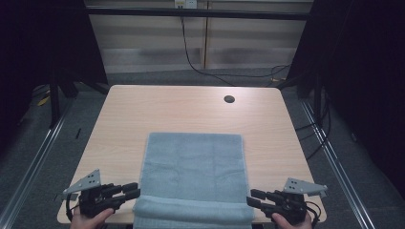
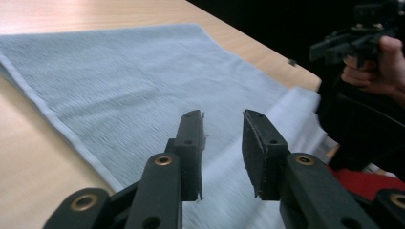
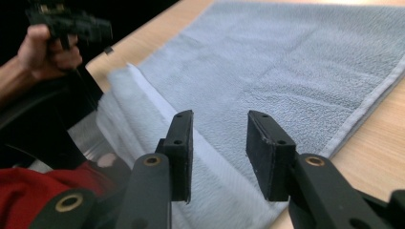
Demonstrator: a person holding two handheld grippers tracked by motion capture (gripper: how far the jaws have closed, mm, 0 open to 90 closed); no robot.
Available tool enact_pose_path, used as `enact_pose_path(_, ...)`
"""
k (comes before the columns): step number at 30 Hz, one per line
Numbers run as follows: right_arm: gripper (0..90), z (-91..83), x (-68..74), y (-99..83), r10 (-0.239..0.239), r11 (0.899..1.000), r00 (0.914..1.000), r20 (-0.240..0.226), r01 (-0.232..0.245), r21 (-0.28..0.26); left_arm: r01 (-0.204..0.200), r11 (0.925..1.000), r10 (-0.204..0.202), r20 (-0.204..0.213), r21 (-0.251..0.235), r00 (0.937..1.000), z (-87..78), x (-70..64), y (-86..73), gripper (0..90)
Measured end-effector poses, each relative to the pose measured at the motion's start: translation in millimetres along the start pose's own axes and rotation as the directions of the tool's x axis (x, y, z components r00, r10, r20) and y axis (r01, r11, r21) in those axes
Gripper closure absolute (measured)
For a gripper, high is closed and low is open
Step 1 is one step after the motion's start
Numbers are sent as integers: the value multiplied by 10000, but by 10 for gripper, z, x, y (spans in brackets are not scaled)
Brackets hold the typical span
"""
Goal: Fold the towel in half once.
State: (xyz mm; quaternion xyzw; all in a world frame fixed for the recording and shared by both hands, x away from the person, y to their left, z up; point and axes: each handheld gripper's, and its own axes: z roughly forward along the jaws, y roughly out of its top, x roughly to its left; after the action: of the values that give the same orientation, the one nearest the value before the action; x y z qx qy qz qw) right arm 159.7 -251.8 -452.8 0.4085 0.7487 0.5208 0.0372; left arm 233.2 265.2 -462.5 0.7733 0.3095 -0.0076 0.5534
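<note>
A grey-blue towel (image 1: 193,171) lies flat on the wooden table (image 1: 157,109), and its near end hangs over the table's front edge. My left gripper (image 1: 133,190) hovers at the towel's near left corner, open, with nothing between its jaws. My right gripper (image 1: 253,198) hovers at the near right corner, open and empty too. In the left gripper view the jaws of my left gripper (image 2: 222,136) stand apart above the towel (image 2: 143,81). In the right gripper view my right gripper (image 3: 218,138) also stands open above the towel (image 3: 286,62).
A round cable hole (image 1: 229,99) sits near the table's far right. Black cables (image 1: 200,67) run across the floor behind the table. Metal rails (image 1: 38,152) flank both sides. Bare wood lies beyond and beside the towel.
</note>
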Motion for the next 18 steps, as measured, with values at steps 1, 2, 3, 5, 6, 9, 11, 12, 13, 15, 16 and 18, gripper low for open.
enact_pose_path(1, 621, 0, 0, 0, 0, 10000, 10000, 0, 0, 0, 0, 10000, 0, 0, 0, 10000, 0, 0, 0, 671)
enact_pose_path(2, 635, 139, -54, 31, -206, 9989, 9997, 123, 201, 414, 167, 9993, -165, -73, 330, 9998, 73, 66, 27, 669)
enact_pose_path(3, 638, 222, -95, 38, -300, 9971, 9994, 172, 287, 707, 251, 9960, -232, -232, 854, 9995, 222, 173, 36, 667)
enact_pose_path(5, 647, 307, -136, 36, -297, 9946, 9994, 186, 276, 1003, 303, 9922, -286, -151, 1212, 9995, 289, 193, 33, 662)
enact_pose_path(6, 648, 455, -177, 7, -462, 9860, 9988, 155, 432, 1610, 237, 9849, -217, -137, 1714, 9997, 392, 175, 5, 636)
enact_pose_path(9, 614, 592, -160, -60, -514, 9705, 9986, -144, 533, 2349, 11, 9773, -41, 136, 2120, 9999, 437, 128, -67, 579)
enact_pose_path(11, 606, 613, -140, -79, -556, 9653, 9982, -205, 590, 2544, -116, 9755, 96, 103, 2196, 9999, 437, 114, -86, 558)
enact_pose_path(12, 601, 631, -106, -103, -661, 9587, 9976, -195, 689, 2760, -42, 9692, 5, 152, 2462, 9999, 446, 88, -122, 551)
enact_pose_path(13, 602, 629, -99, -109, -689, 9576, 9973, -272, 737, 2785, -88, 9650, 29, 228, 2620, 9997, 451, 76, -139, 546)
enact_pose_path(15, 615, 615, -76, -121, -699, 9577, 9964, -478, 804, 2764, -194, 9587, 71, 443, 2838, 9990, 452, 40, -175, 577)
enact_pose_path(16, 618, 601, -60, -132, -701, 9561, 9957, -606, 844, 2807, -243, 9542, 85, 543, 2982, 9985, 454, 28, -188, 580)
enact_pose_path(18, 633, 576, -31, -166, -656, 9539, 9953, -711, 835, 2881, -277, 9534, 83, 656, 3006, 9978, 445, 10, -201, 602)
